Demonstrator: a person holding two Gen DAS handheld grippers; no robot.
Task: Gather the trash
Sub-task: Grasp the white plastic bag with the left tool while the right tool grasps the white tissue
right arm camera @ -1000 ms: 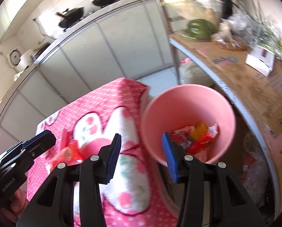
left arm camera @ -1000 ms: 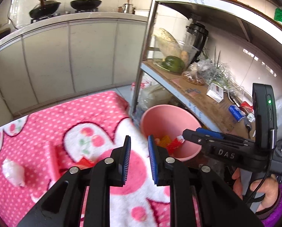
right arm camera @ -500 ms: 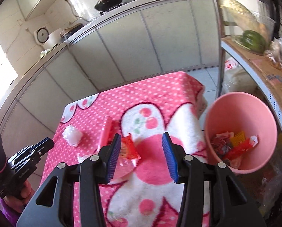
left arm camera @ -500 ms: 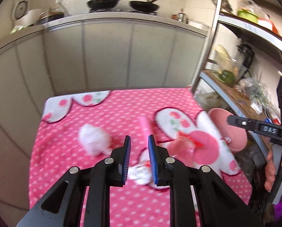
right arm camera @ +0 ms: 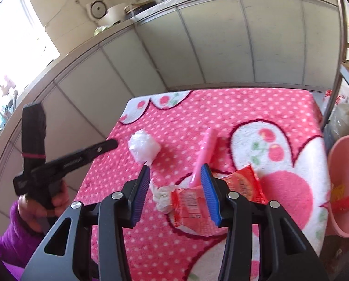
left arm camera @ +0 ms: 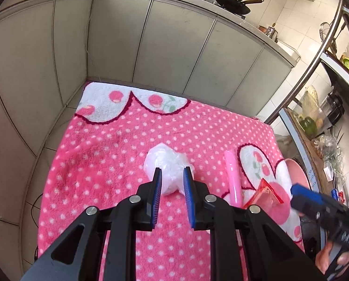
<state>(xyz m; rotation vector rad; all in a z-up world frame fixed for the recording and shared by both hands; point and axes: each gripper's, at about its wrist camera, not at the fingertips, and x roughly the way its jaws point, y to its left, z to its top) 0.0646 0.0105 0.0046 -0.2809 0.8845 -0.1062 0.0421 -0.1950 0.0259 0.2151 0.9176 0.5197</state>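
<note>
Now centre left gripper (left arm camera: 172,188) on white plastic wad (left arm camera: 167,166) mid-bench (left arm camera: 104,154); fingers wide, straddling it, empty. Drop lower, squeeze gently. Right gripper (right arm camera: 178,195) wide over red wrapper (right arm camera: 189,202).

Your blanket (left arm camera: 118,164) looked like fluffy, matt fleece — the white ball (left arm camera: 167,166) on it was crinkled, glossy plastic film. The red wrappers (right arm camera: 193,201) shone like foil, and the pink bin (right arm camera: 343,164) was smooth plastic.
</note>
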